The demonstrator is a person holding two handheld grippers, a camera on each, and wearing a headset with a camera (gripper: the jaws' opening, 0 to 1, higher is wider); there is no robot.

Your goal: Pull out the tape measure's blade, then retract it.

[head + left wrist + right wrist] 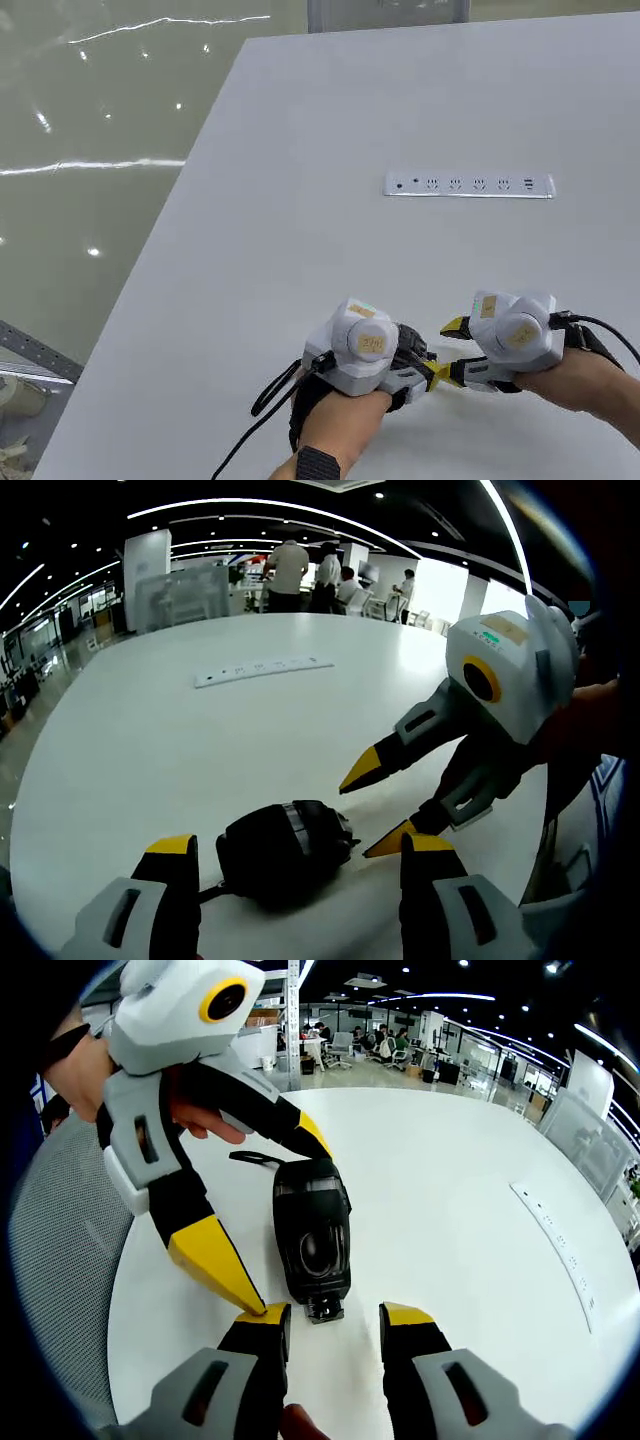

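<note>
Right gripper (335,1312): my fingers (262,1335) are apart, and the front tip of the black tape measure (312,1230) sits just between their yellow ends, not clamped. Left gripper (298,845): fingers (170,865) also apart, one on each side of the tape measure's body; I can't tell if they touch it. The tape measure lies flat on the white tabletop (330,150), close to its near edge. A white power strip (469,185) lies well apart, toward the far right.
</note>
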